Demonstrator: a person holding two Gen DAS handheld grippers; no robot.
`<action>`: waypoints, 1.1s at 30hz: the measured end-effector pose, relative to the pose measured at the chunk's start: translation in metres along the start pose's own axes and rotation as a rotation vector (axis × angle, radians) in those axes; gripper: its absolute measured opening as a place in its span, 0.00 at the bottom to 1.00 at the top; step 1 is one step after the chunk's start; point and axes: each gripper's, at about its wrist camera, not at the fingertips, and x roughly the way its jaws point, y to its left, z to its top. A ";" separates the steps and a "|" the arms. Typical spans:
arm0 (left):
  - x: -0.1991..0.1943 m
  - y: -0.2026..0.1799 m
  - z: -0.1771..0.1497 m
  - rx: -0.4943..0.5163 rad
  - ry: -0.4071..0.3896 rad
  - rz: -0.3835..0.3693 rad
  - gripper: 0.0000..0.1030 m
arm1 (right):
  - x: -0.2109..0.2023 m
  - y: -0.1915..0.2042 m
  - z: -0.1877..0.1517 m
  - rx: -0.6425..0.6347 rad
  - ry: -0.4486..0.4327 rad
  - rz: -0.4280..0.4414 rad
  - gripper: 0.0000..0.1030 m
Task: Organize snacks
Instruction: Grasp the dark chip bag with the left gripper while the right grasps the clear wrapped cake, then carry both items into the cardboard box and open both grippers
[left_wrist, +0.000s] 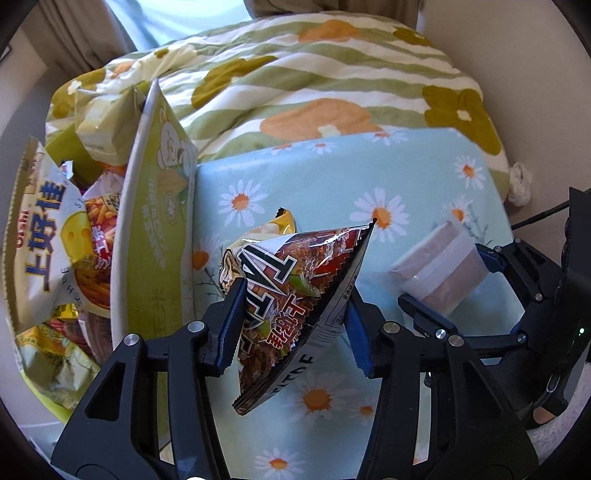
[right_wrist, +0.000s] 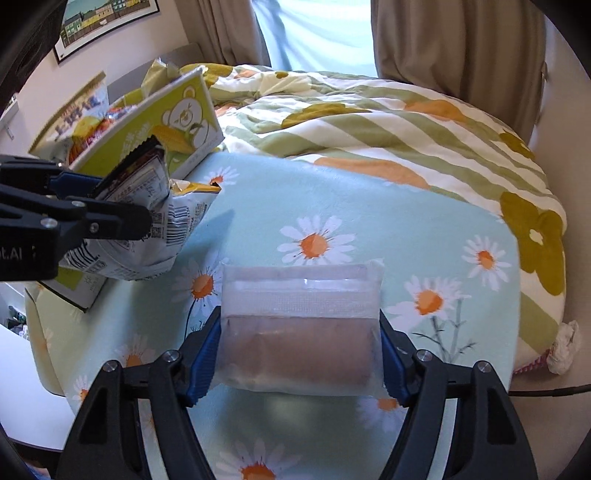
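My left gripper (left_wrist: 293, 295) is shut on a brown and red snack packet (left_wrist: 295, 280) with zigzag edges, held tilted above the daisy cushion. Right behind it sits a packet with a yellow top (left_wrist: 266, 229); I cannot tell whether it is gripped too. A green bear-printed box (left_wrist: 159, 229) stands to the left, stuffed with several snack bags (left_wrist: 48, 236). My right gripper (right_wrist: 299, 317) is shut on a clear-wrapped brown roll cake (right_wrist: 299, 343). In the right wrist view the left gripper (right_wrist: 122, 199) and its packet (right_wrist: 140, 173) hang just in front of the box (right_wrist: 155, 125).
Both grippers are over a light blue daisy-print cushion (right_wrist: 332, 206) on a bed. A green, orange and white floral duvet (right_wrist: 369, 122) lies behind it. A crumpled tissue (right_wrist: 565, 347) and a black cable (left_wrist: 535, 218) are at the right edge; a white surface (right_wrist: 22, 387) lies lower left.
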 end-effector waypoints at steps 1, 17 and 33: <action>-0.006 -0.001 0.000 -0.007 -0.011 -0.008 0.45 | -0.006 -0.001 0.001 0.000 -0.004 -0.003 0.67; -0.173 0.057 0.001 -0.167 -0.335 -0.106 0.45 | -0.129 0.034 0.073 -0.082 -0.139 0.010 0.67; -0.193 0.255 -0.008 -0.239 -0.364 -0.009 0.45 | -0.140 0.178 0.179 -0.096 -0.235 0.137 0.67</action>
